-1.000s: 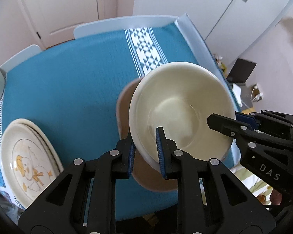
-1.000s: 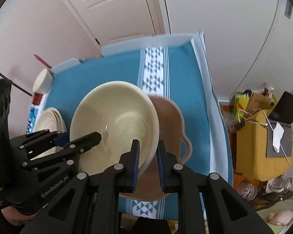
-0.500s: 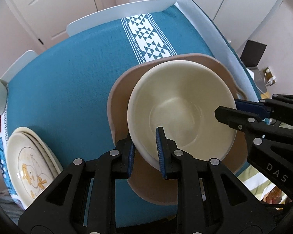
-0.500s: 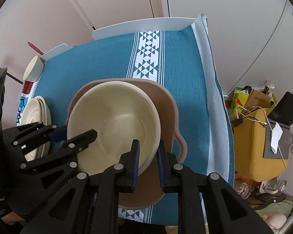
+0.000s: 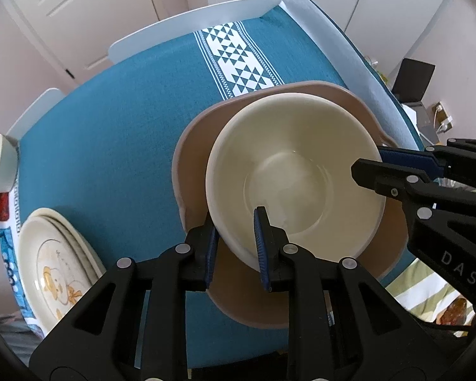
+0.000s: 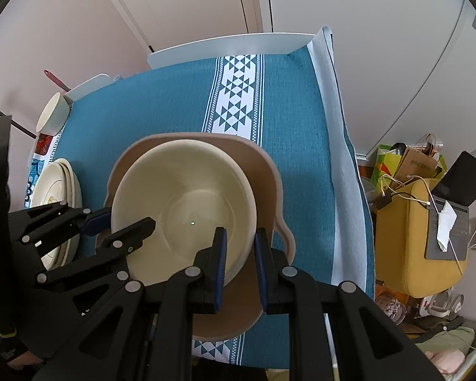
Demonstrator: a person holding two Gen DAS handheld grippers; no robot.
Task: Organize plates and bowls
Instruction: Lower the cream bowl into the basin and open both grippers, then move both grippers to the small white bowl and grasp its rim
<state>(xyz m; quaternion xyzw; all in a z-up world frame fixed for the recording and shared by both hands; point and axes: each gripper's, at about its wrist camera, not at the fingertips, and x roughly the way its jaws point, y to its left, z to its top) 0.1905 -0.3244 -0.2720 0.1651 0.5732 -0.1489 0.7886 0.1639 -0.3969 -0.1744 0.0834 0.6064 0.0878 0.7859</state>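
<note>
1. The cream bowl sits inside a wider tan bowl on the teal-clothed table, gripped at opposite rims by both claws.
2. At far left, a stack of cream plates with a yellow cartoon print lies near the table's edge; a small white cup stands beyond it.
3. The left claw is clenched on the cream bowl's near rim.
4. The right claw clamps the bowl's rim on the opposite side.
5. A white triangle-patterned stripe crosses the cloth behind the bowls.
</note>
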